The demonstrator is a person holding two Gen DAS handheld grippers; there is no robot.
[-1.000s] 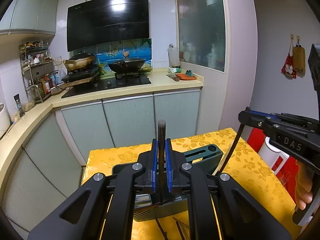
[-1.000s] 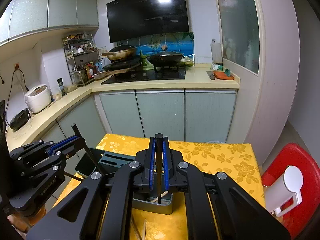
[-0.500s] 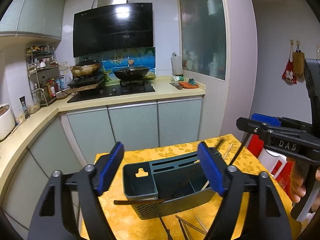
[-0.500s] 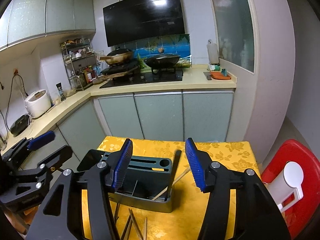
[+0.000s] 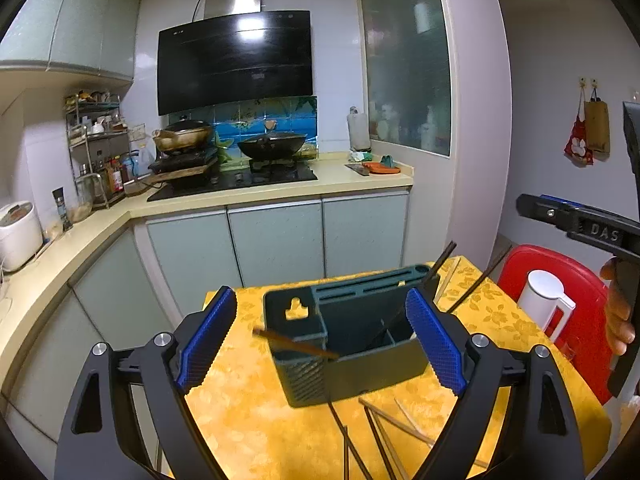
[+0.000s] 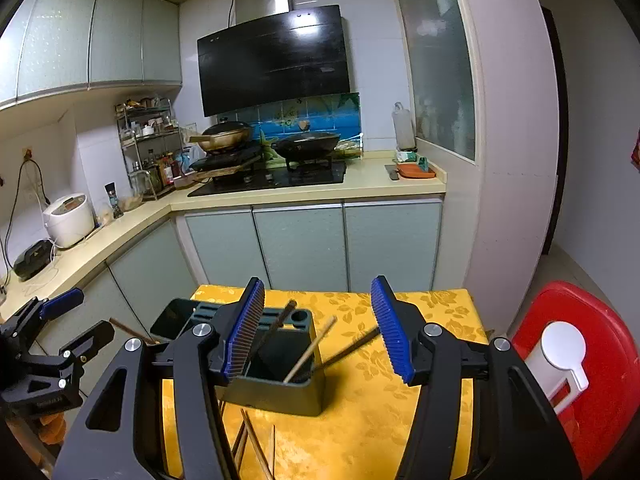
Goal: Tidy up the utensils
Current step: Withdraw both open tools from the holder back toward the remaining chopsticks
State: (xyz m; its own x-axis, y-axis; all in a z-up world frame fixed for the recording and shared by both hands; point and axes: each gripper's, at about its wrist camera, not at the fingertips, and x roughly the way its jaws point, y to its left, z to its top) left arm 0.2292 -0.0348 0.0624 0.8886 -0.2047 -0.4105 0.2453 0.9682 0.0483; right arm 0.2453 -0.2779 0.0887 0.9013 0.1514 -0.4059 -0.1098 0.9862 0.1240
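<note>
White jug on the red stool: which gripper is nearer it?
Right. The right gripper hovers over the right part of the table, with the white jug just to its right; the left gripper is further left, beyond the utensil holder.

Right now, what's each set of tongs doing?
Left tongs: open, holding nothing.
Right tongs: open, holding nothing.

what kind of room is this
A home kitchen, most likely: a black glass range hood hangs over a black gas hob carrying a dark wok, a white rice cooker sits on the beige L-shaped counter, and chopsticks stand in a dark green plastic utensil holder.
</note>
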